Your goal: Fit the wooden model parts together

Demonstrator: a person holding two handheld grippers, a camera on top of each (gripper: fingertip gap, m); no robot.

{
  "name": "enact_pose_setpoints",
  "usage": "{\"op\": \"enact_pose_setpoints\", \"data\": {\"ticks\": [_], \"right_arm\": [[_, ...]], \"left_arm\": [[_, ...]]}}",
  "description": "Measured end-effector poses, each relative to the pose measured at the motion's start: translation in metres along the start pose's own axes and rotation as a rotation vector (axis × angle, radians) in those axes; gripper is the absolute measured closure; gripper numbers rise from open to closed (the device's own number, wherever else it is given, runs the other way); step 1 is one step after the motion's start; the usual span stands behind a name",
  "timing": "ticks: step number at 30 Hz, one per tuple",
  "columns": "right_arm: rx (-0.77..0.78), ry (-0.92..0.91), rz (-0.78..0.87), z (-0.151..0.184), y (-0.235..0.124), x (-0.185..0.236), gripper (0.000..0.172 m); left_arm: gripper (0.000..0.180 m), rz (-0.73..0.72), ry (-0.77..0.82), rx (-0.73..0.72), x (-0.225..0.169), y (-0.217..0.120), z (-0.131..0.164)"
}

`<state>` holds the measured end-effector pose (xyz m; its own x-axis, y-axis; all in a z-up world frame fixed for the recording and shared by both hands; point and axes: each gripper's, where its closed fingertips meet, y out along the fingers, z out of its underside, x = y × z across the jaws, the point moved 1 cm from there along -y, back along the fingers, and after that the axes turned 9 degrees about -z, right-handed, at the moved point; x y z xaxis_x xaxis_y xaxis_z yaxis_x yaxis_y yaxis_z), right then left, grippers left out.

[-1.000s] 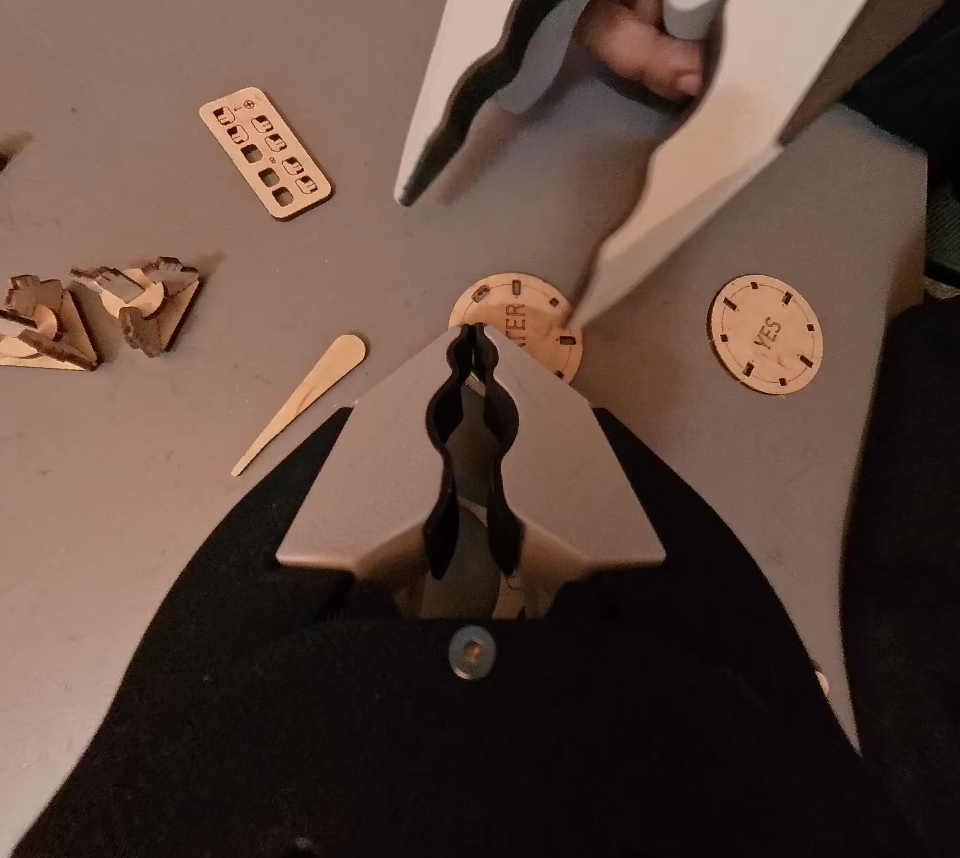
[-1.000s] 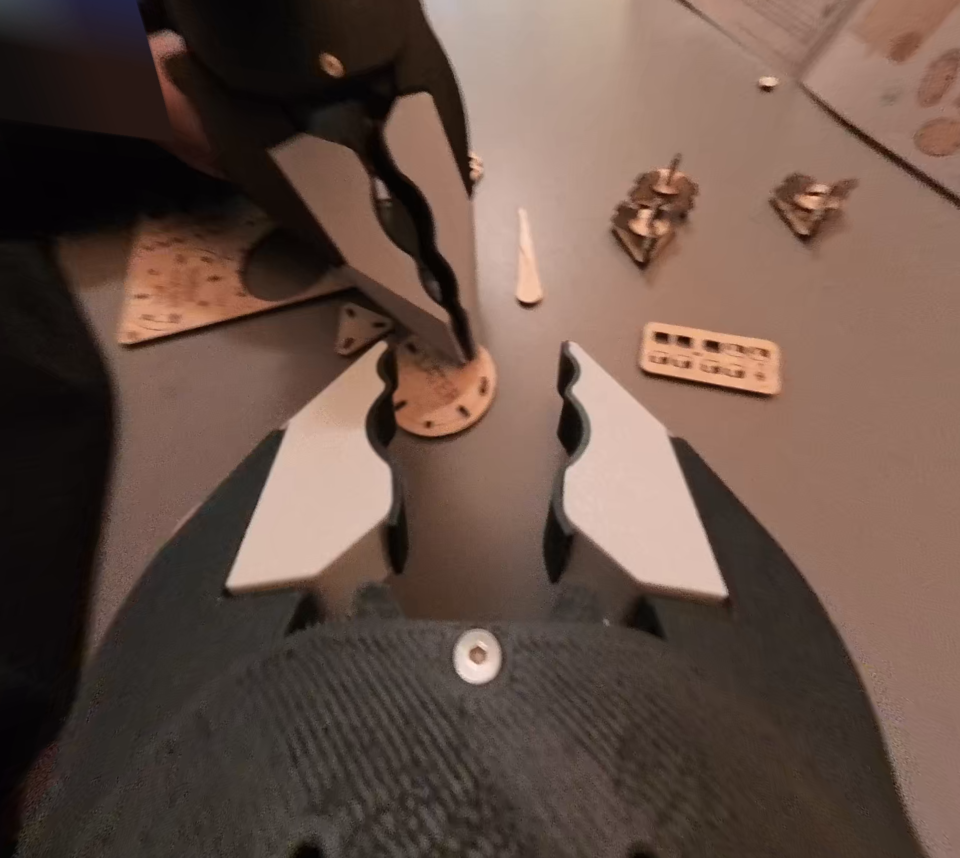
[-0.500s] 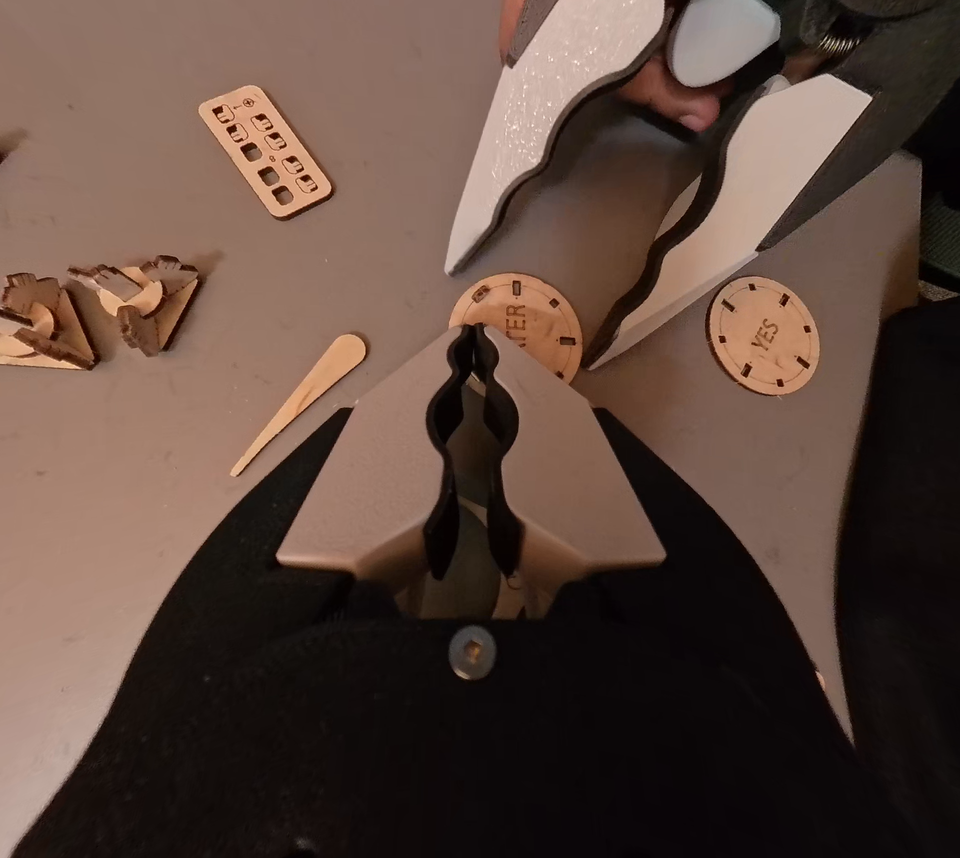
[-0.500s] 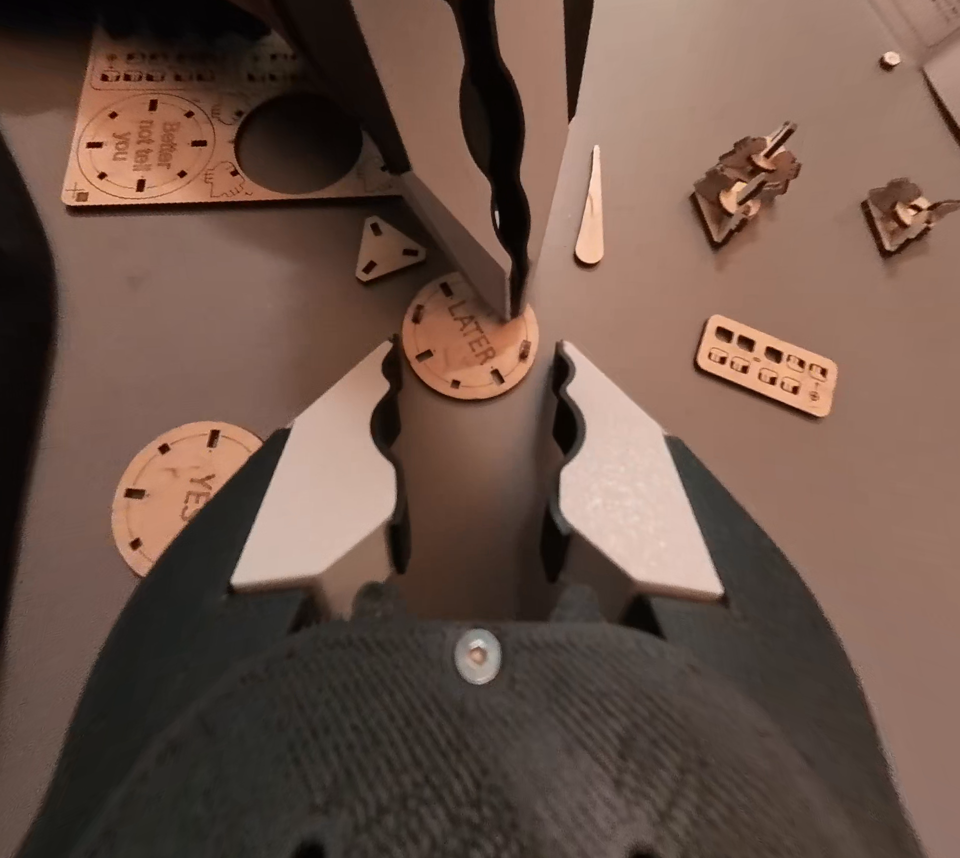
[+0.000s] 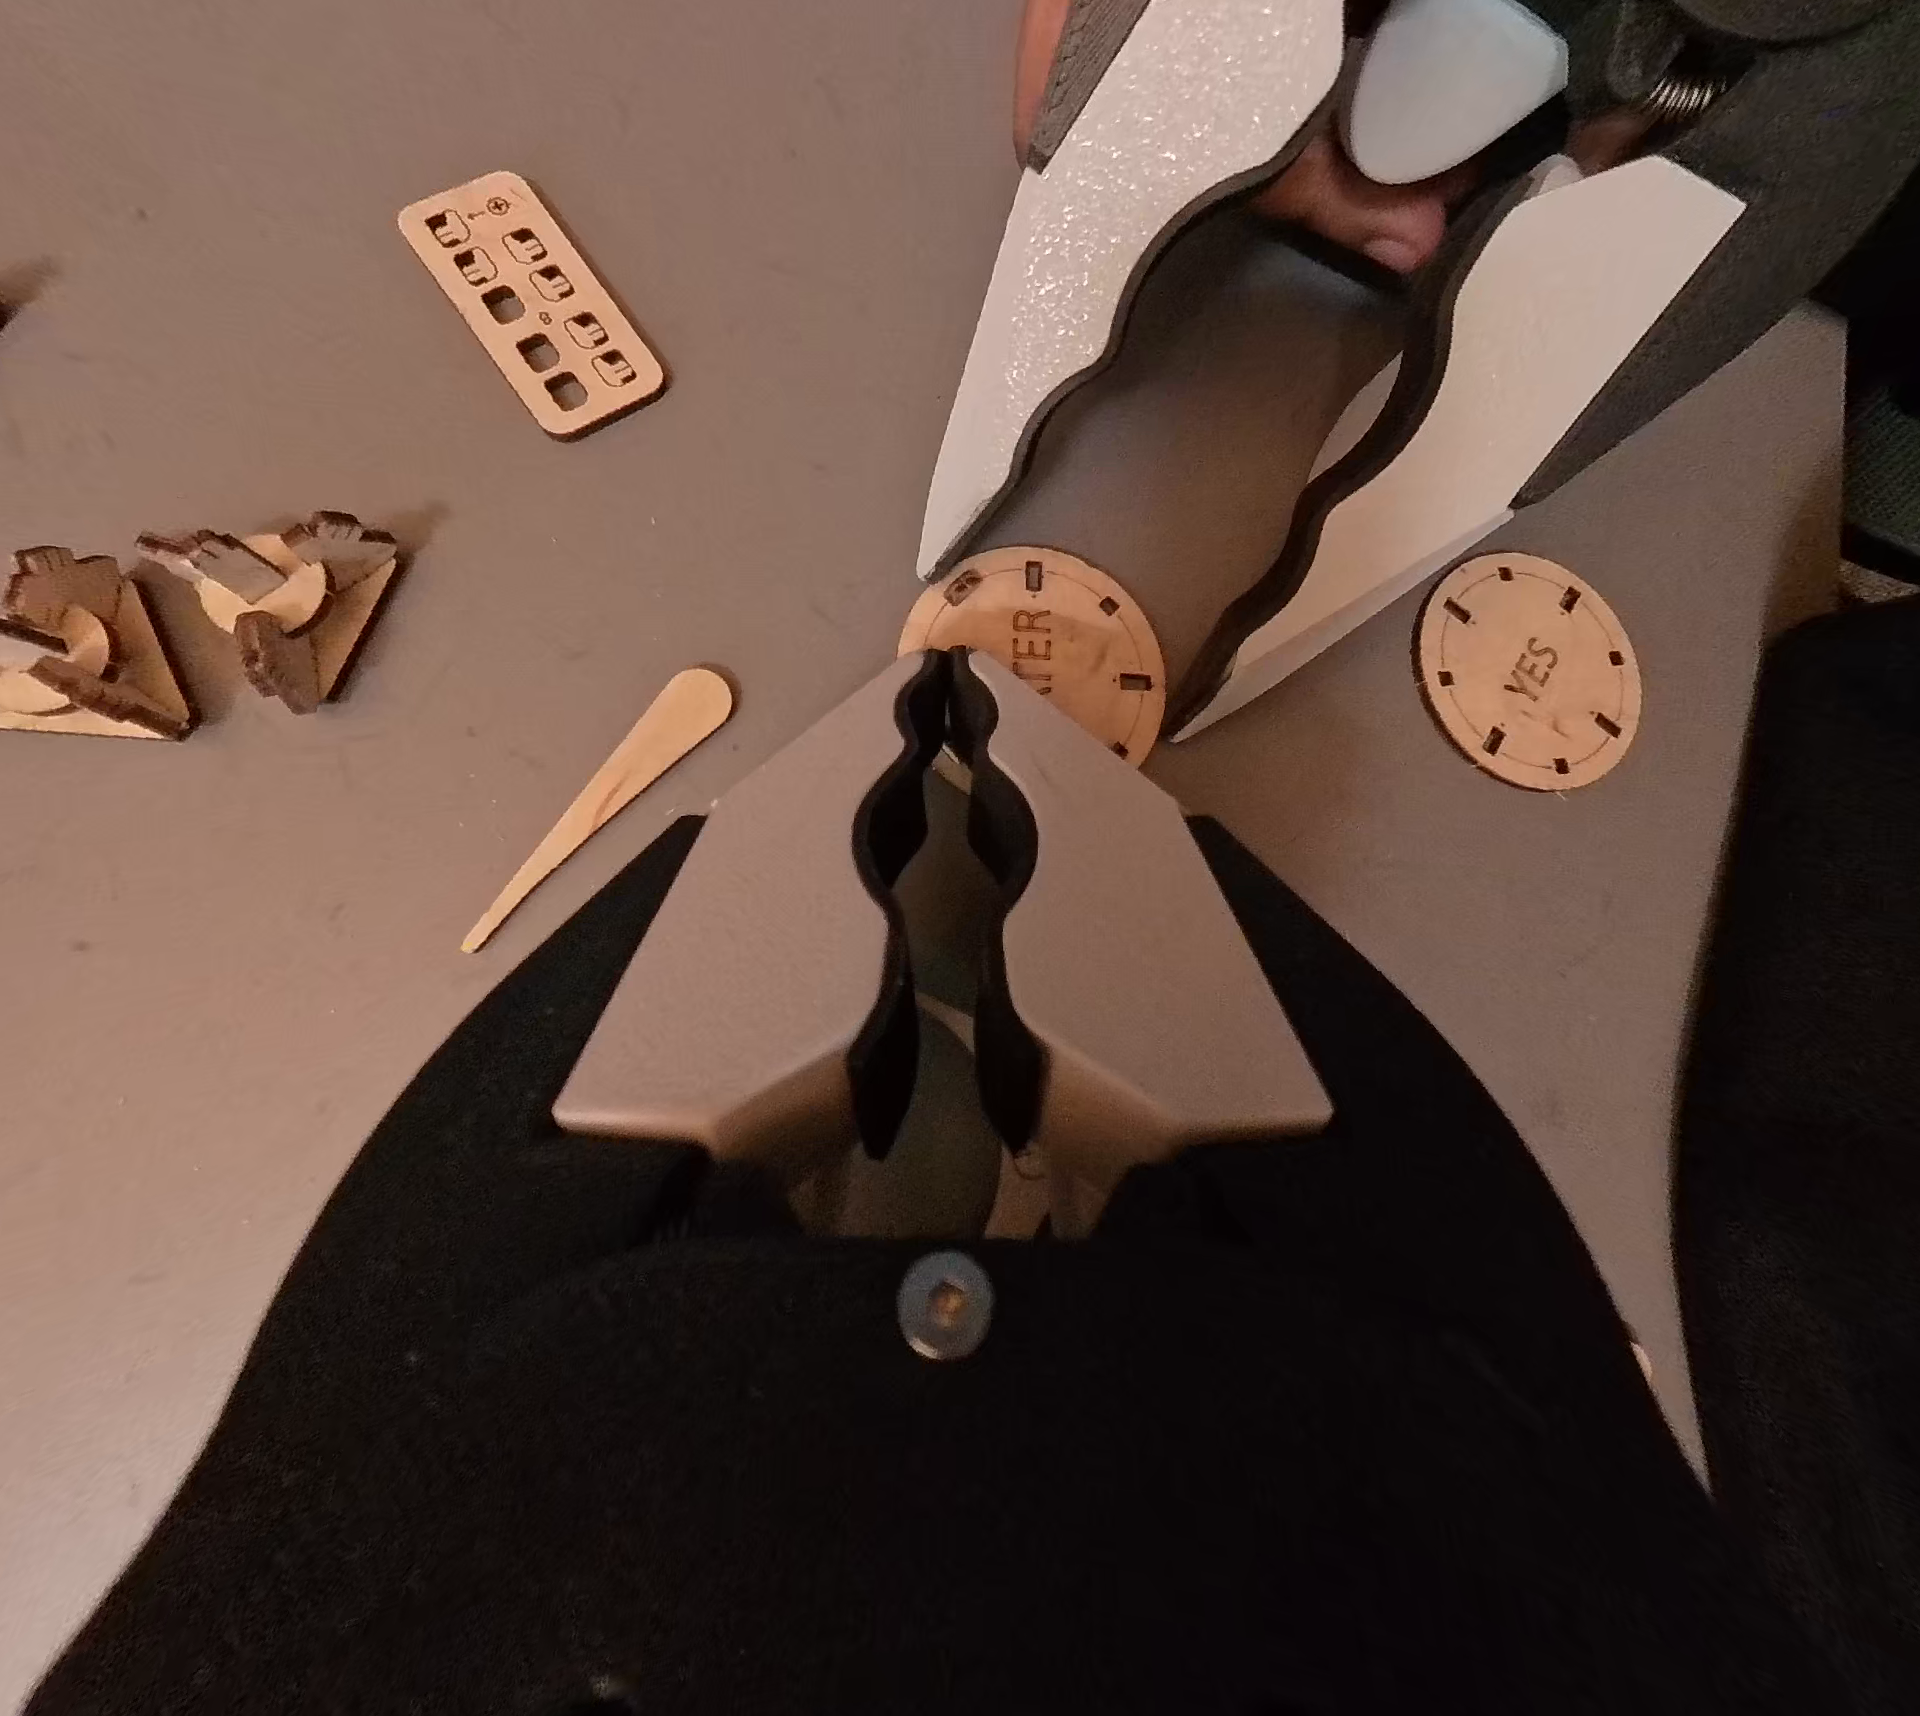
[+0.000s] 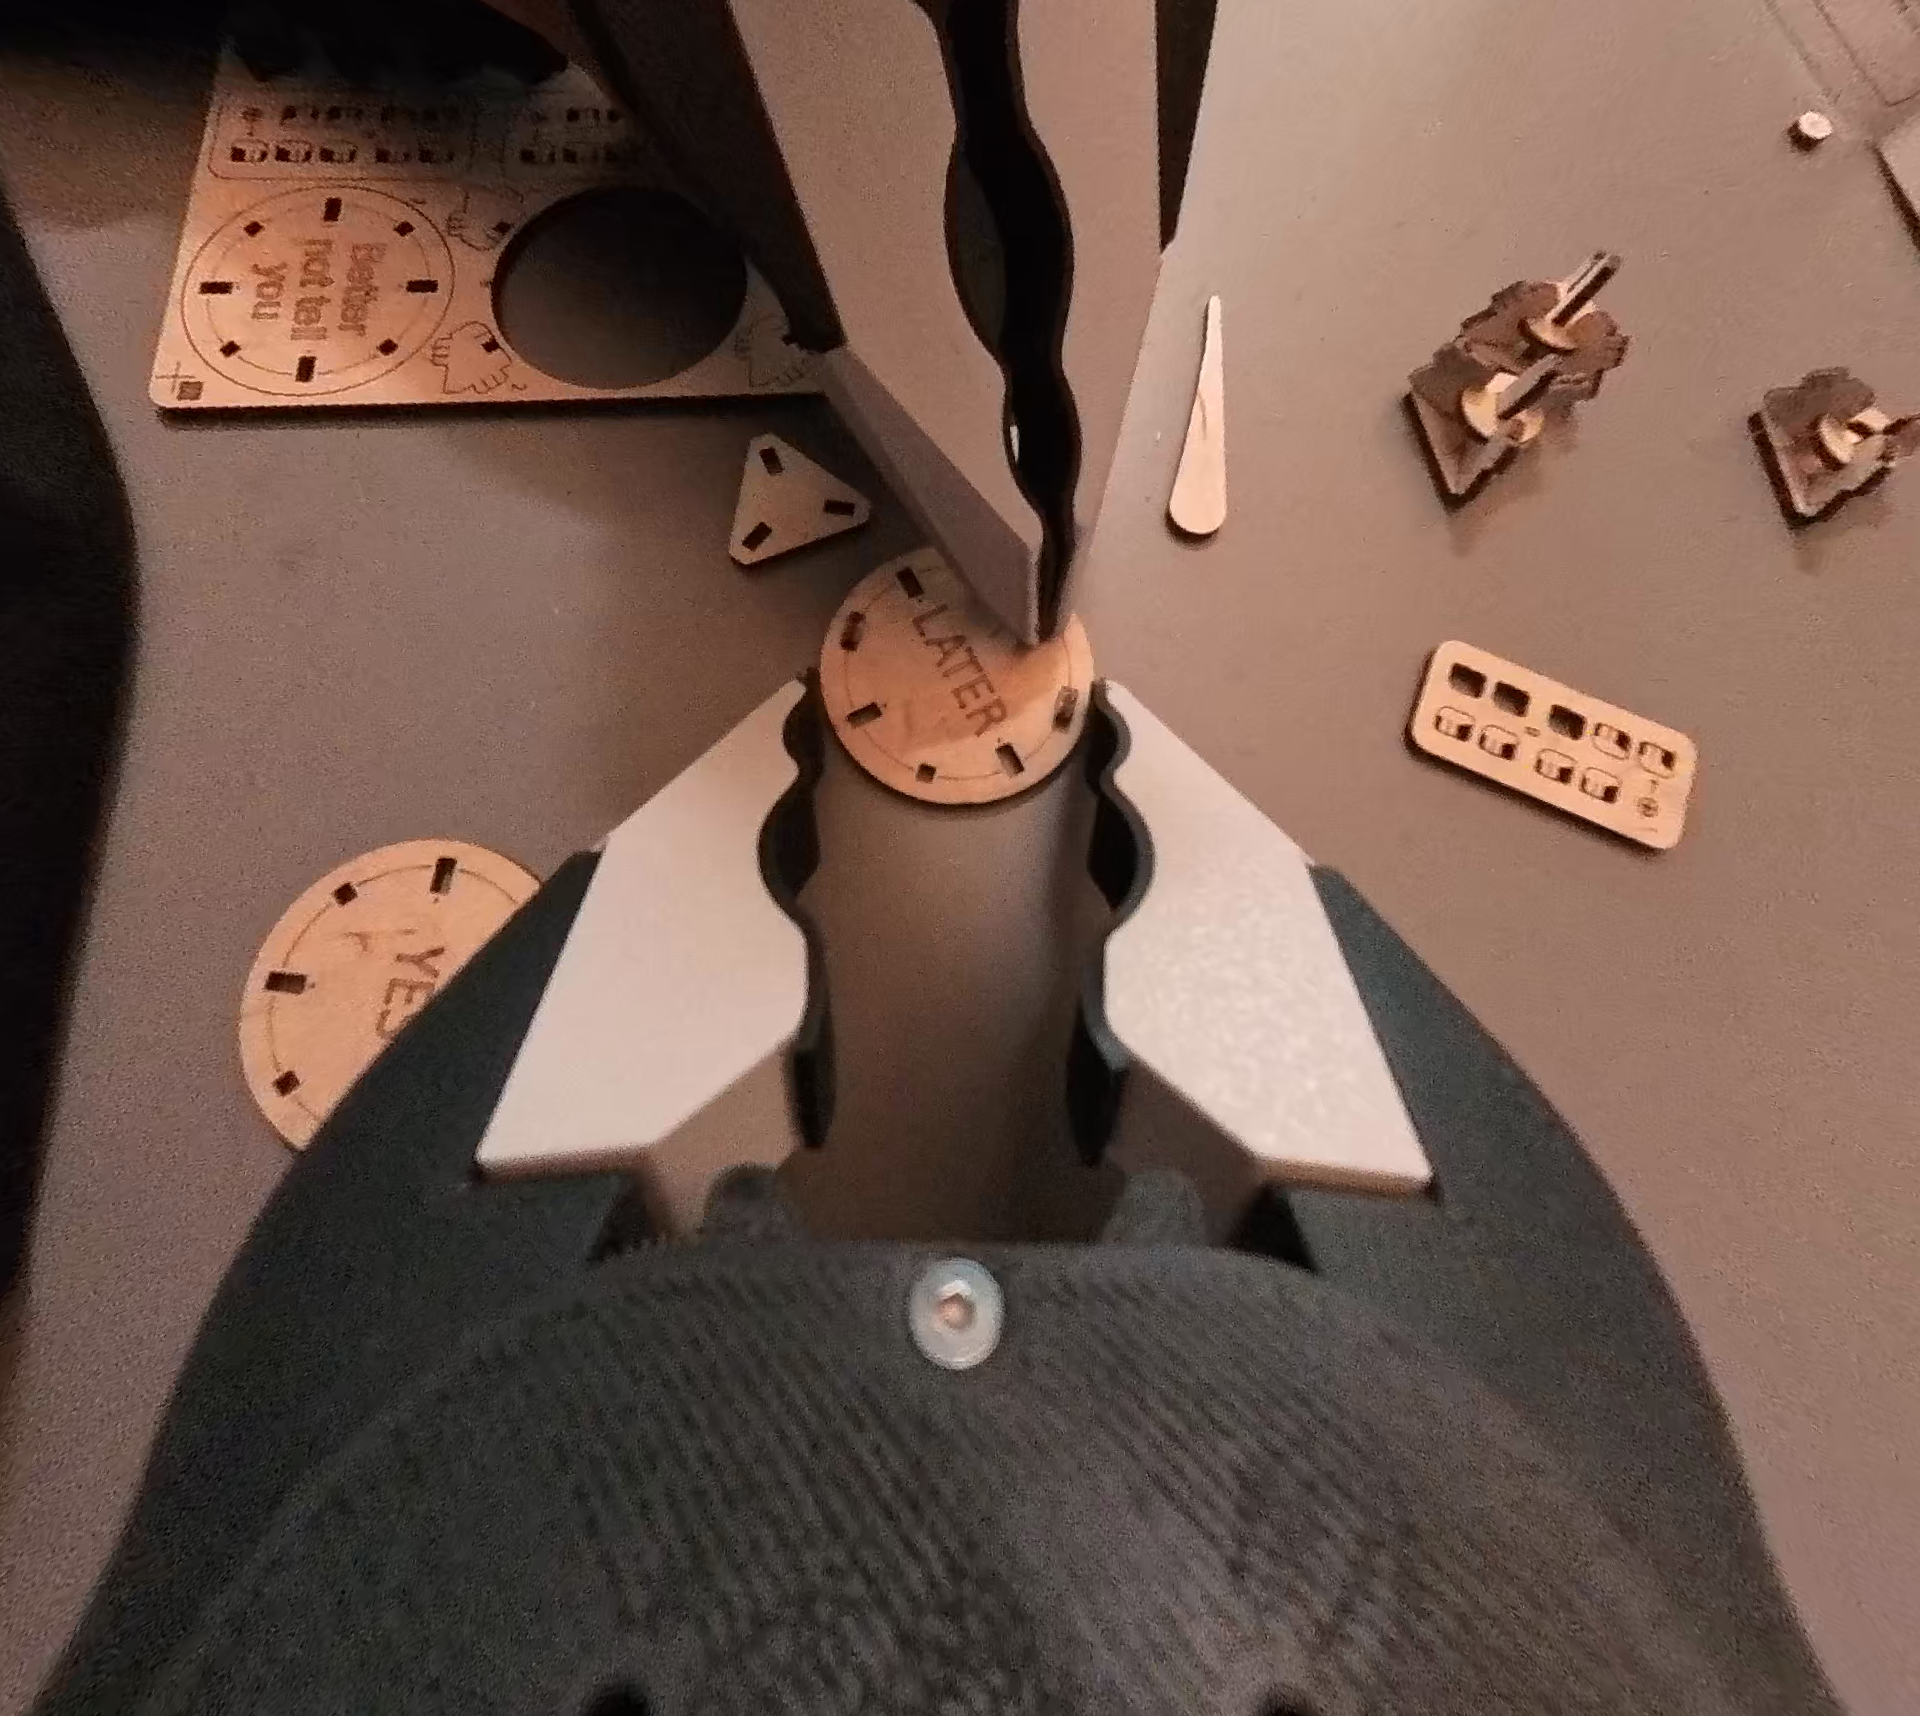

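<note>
Two claws meet over one round wooden disc [image 6: 956,698] lying flat on the grey counter [image 5: 312,4]. Nearest its own camera, the right claw [image 6: 954,700] stands apart around the disc, a fingertip [image 6: 1127,716] just beside each edge; whether the tips already touch the rim cannot be told, and nothing is lifted. Directly ahead of it, the left claw [image 5: 948,658] is clenched tight on nothing, its joined tips pressing down on the far part of the disc's face. Done well, the pinch would likely take the disc squarely by opposite edges, kept low to the counter, with the pressing tip steadying it so it cannot skate. Left of the right claw lies a second round disc [image 6: 353,980]; ahead-left, a small wooden triangle [image 6: 792,513] and a cut-out wooden sheet [image 6: 343,295]. Ahead-right lie a tapered wooden stick [image 6: 1200,430], a slotted wooden strip [image 6: 1553,757] and, farthest, two small assembled wooden pieces [image 6: 1507,378].
</note>
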<state>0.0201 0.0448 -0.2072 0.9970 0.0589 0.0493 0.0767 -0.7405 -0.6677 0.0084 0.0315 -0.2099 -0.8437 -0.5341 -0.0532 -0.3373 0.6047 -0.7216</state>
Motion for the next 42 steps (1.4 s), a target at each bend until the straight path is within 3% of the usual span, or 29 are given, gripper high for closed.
{"op": "enact_pose_setpoints", "data": {"ticks": [31, 34, 38, 42], "right_arm": [[-0.042, 0.001, -0.009, -0.003, -0.004, -0.001, 0.122], [-0.101, 0.022, 0.018, -0.010, -0.012, -0.009, 0.131], [-0.133, 0.075, 0.097, -0.010, -0.018, -0.027, 0.170], [-0.142, 0.134, 0.071, -0.010, -0.016, -0.029, 0.172]], "left_arm": [[0.179, -0.001, 0.000, 0.000, 0.000, 0.000, 0.000], [0.179, -0.003, 0.001, 0.000, 0.000, 0.000, 0.000], [0.179, 0.001, -0.003, 0.000, 0.000, 0.000, 0.000], [0.179, 0.001, -0.002, 0.000, 0.000, 0.000, 0.000]]}}
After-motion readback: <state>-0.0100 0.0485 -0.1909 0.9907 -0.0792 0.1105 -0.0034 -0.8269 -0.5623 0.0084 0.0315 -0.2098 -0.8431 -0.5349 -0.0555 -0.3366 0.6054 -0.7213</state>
